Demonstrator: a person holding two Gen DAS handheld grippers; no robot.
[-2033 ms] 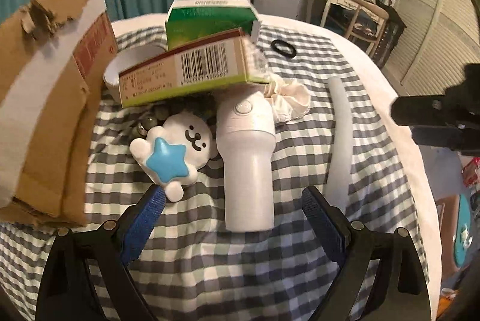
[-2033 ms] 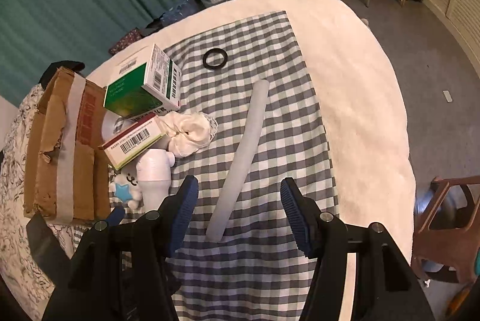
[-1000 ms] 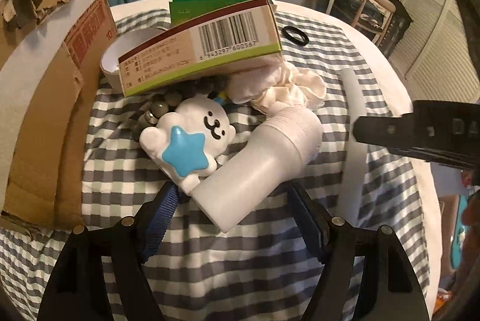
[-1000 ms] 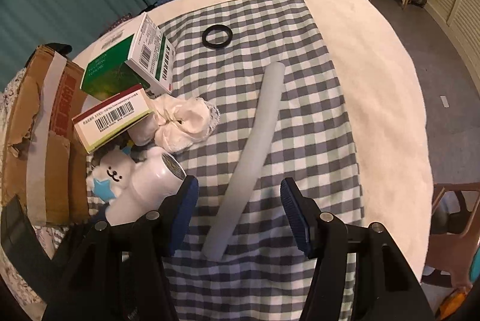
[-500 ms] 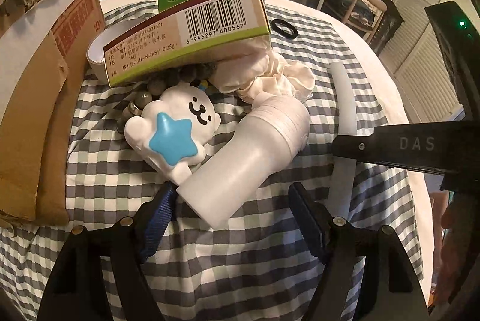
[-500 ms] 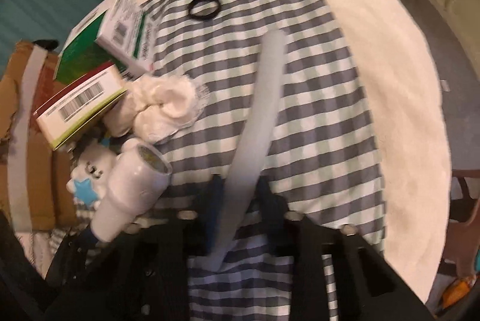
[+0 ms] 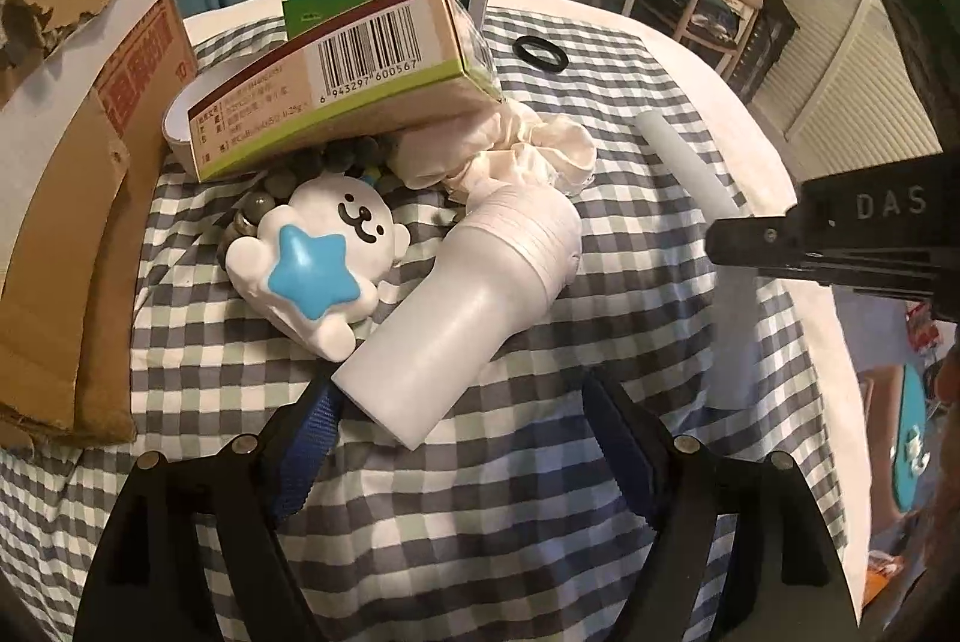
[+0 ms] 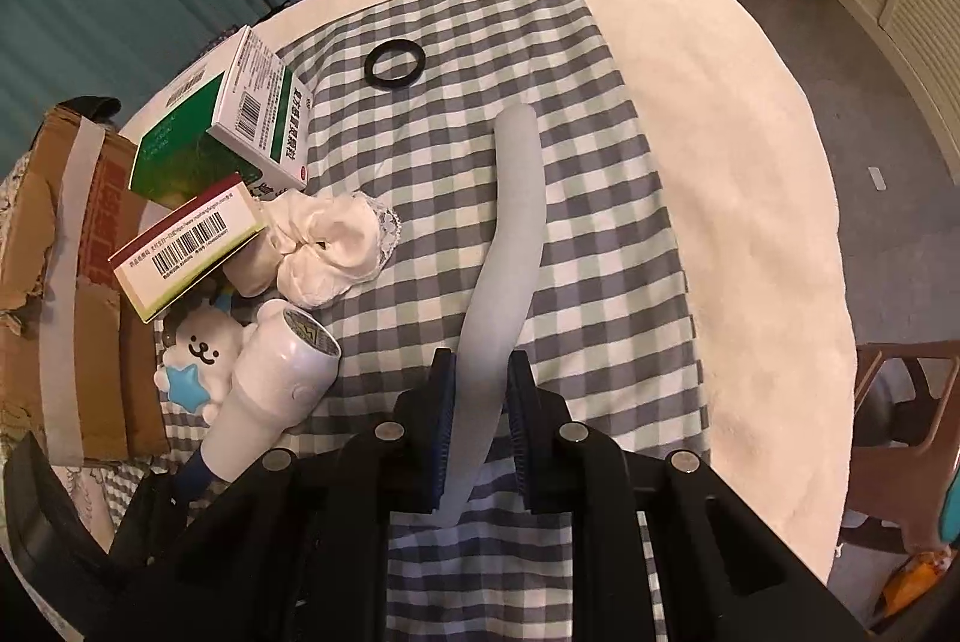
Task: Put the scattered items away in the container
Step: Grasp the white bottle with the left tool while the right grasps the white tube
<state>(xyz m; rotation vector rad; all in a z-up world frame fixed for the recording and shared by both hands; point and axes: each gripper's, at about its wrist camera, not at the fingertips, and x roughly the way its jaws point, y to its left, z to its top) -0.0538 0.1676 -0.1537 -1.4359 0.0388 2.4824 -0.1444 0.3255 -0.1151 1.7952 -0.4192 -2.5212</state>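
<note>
Pale foam tube point(image 8: 510, 246) pinched by right gripper point(image 8: 480, 426), left gripper point(image 7: 462, 438) opening around smooth white plastic cylinder point(image 7: 462, 306)

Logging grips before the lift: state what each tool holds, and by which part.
The right tool is shut on the long pale grey foam tube near its near end. The left tool holds nothing: its jaws straddle the white plastic handheld device's handle end, opening.

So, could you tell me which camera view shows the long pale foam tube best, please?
The right wrist view: the foam tube runs nearly whole up the checked cloth, with the right gripper shut on its near end. The left wrist view shows only part of it, behind the right gripper's body.
</note>
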